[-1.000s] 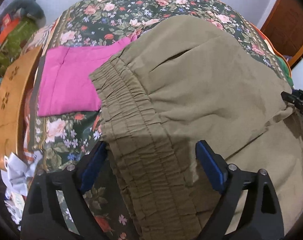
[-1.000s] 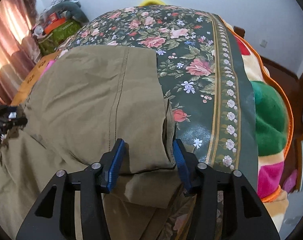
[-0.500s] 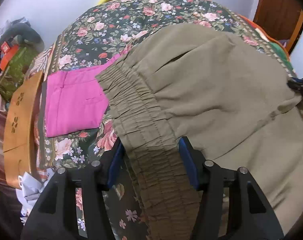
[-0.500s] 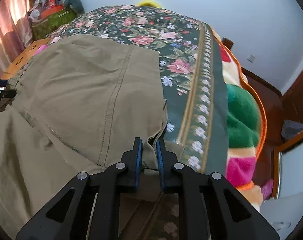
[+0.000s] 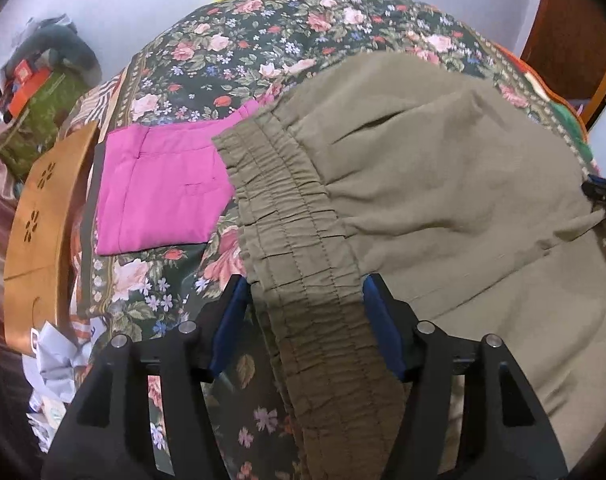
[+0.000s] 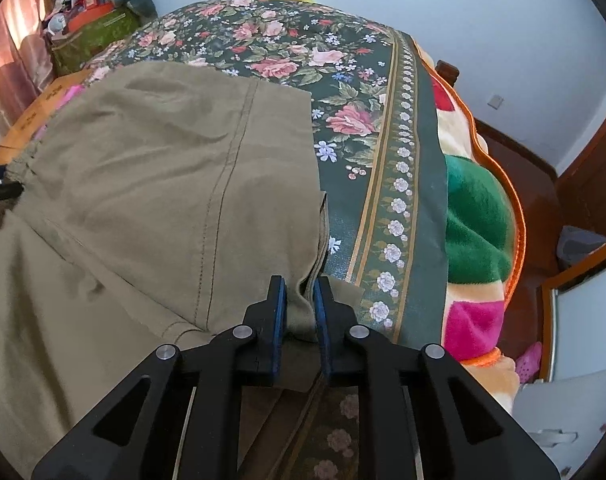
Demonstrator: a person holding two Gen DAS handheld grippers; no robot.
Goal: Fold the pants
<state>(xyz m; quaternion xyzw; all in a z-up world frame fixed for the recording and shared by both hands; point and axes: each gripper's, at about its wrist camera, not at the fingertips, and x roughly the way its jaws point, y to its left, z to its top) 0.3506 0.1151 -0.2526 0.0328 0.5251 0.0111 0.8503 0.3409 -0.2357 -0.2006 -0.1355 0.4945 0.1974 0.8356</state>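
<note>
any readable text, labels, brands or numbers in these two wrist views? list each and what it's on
No text can be read in either view.
Orange boxes on the clutter pile at far left: printing may be there, too small and blurred to read.
Crumpled papers beside the bed: marks too blurred to read.
Olive pants, pink garment, floral bedspread: no label or print showing.
Left gripper and right gripper: no markings visible.

A bedroom around a floral bedspread

We saw the dark floral bedspread (image 6: 303, 52) backed by a pale blue wall (image 6: 423, 8); right of it lay a bright fleece blanket (image 6: 475, 216) and brown floor (image 6: 515, 168), left of it a wooden headboard (image 5: 39, 232), pinkish curtains (image 6: 7, 60) and a cluttered green box (image 6: 91, 36).
</note>
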